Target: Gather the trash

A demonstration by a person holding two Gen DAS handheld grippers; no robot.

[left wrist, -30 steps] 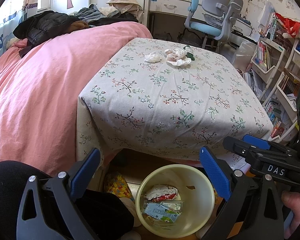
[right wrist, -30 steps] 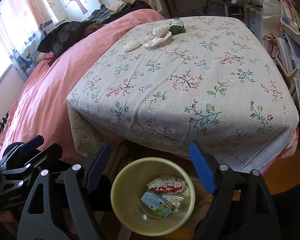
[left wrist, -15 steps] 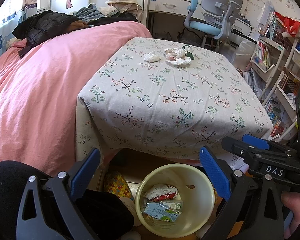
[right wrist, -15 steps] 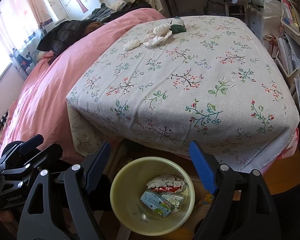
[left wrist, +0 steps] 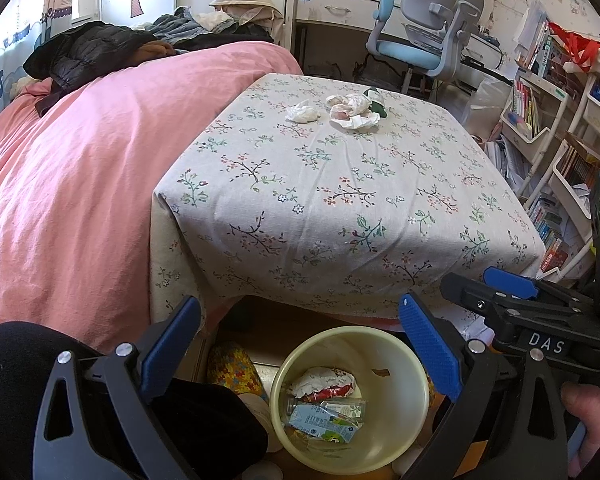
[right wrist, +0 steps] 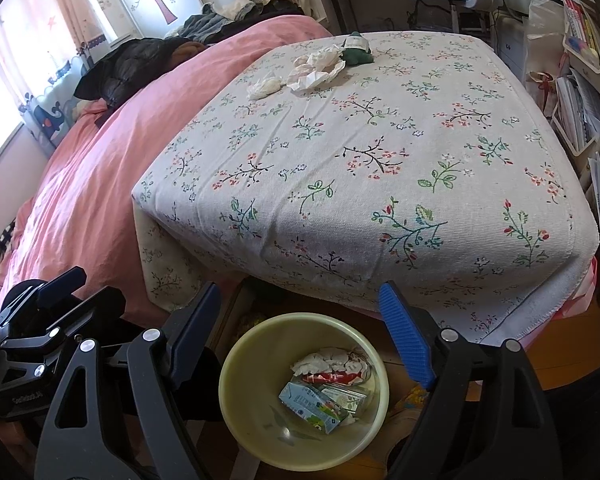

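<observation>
Fingers of the left gripper [left wrist: 298, 350] and right gripper [right wrist: 300, 328] stand apart, empty, both above the bin [right wrist: 242, 392] that already holds trash. Remaining tissues [left wrist: 350, 110] lie at the table's [left wrist: 340, 208] far edge, awaiting pickup.
</observation>
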